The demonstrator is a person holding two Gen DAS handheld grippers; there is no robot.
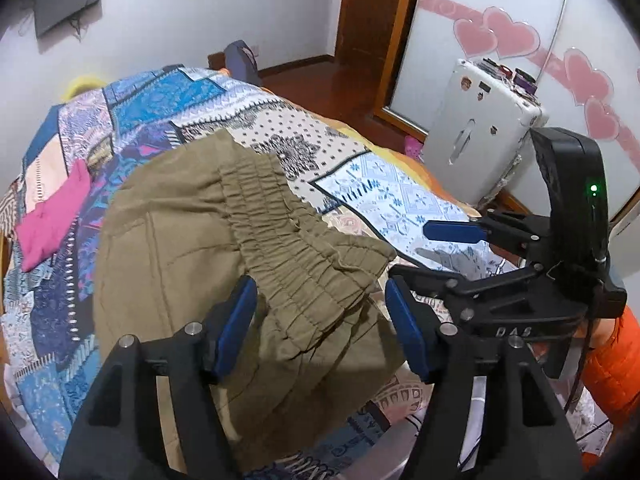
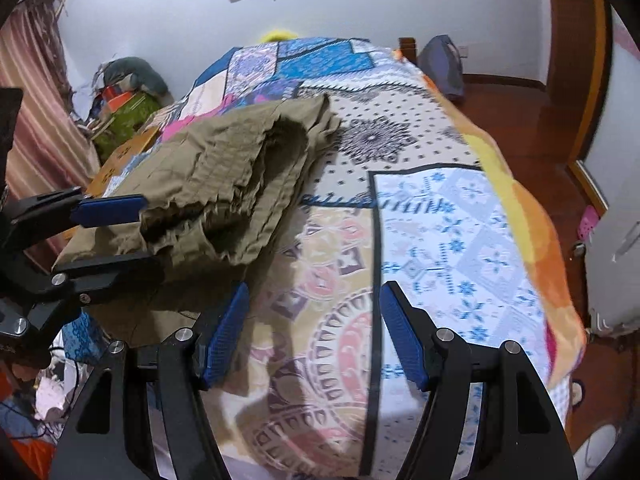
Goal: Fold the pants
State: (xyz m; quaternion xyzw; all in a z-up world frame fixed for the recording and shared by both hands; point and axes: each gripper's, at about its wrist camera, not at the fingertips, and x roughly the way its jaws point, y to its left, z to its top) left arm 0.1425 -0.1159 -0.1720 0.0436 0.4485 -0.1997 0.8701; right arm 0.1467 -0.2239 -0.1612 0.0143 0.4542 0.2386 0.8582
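Pants [image 1: 192, 248], olive with a gathered elastic waistband [image 1: 288, 240], lay across the patchwork bedspread [image 1: 400, 192], filling the centre and lower left of the left wrist view and the left middle of the right wrist view. The garment appeared already doubled over, judging by the stacked layers at the waistband end, so the fold was probably partway done.

Left gripper [image 1: 320, 320] stood at the lower centre of its own view with its jaws spread wide, straddling the waistband edge without clamping it. This placement suited a grasp of the elastic edge for the next fold. Whether the pads touched the cloth could not be determined.

Right gripper [image 2: 312, 328] was likewise fully open and held nothing; only bare bedspread lay between its pads, just right of the pants. It appeared parked clear of the fabric.

Leg ends of the pants were cut off or hidden beyond the folded bulk. A pink cloth [image 1: 52, 216] rested at the left edge of the left wrist view, its type unclear. The right wrist view was motion-blurred toward its right side.
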